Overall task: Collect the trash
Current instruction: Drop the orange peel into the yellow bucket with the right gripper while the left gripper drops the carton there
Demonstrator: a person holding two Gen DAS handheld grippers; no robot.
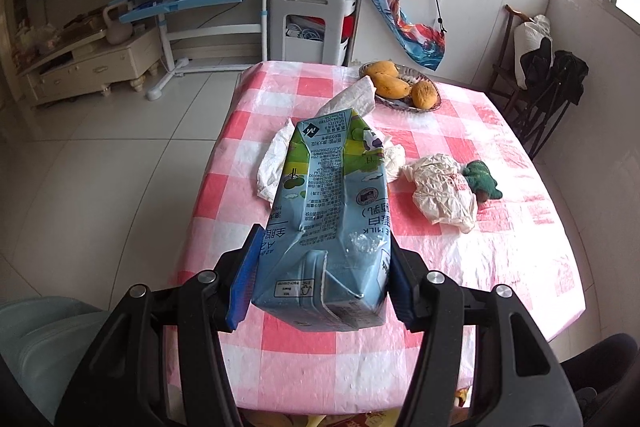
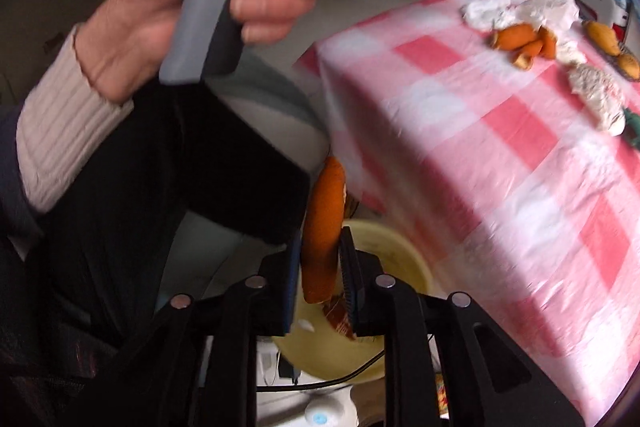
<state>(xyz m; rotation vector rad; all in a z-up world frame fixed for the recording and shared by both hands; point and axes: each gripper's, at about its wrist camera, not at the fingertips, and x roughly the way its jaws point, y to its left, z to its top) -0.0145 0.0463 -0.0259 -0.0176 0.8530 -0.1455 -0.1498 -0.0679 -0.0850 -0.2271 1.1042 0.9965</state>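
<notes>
Two loads in hand: your left tool (image 1: pixel 320 283) clamps the milk carton (image 1: pixel 332 211) mid-frame over the table (image 1: pixel 500 267); your right tool (image 2: pixel 320 279) pinches orange peel (image 2: pixel 324 227) above the yellow bin (image 2: pixel 404 255), lower centre. Next: release the peel, then bring the carton over.

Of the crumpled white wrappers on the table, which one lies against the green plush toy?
The crumpled wrapper with red print, rightmost of them, touches the green plush toy; the others lie nearer the milk carton.

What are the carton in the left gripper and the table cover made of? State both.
Milk carton: likely coated paperboard, glossy print, dented and creased, folded seams. Table cover: apparently thin plastic sheeting, shiny and crinkled, pink and white checks.
</notes>
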